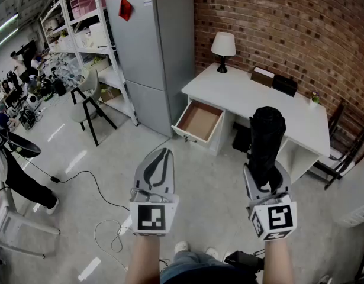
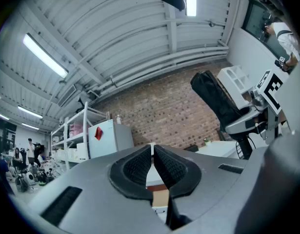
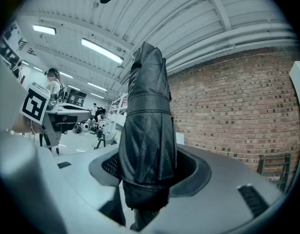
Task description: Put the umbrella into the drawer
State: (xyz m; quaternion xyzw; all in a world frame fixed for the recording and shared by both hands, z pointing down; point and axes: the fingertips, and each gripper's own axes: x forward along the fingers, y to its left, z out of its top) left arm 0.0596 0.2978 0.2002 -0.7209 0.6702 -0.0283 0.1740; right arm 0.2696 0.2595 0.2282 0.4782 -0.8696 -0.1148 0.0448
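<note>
One umbrella clamped in right hand-held gripper — left hand-held gripper closed, empty. One drawer open, one bench.

**Head view:** from the person's head, facing forward and steeply down. The left claw and right claw are near at the bottom, the bench and fridge farther off.

**Left claw view:** mounted on that claw, looking along its jaws toward the ceiling.

**Right claw view:** same mounting, with the umbrella close before the lens.

**Shared:**
- Brick wall: in all three views.
- Fridge: in the head and left claw views.
- Each claw view catches the other claw at its edge.
</note>
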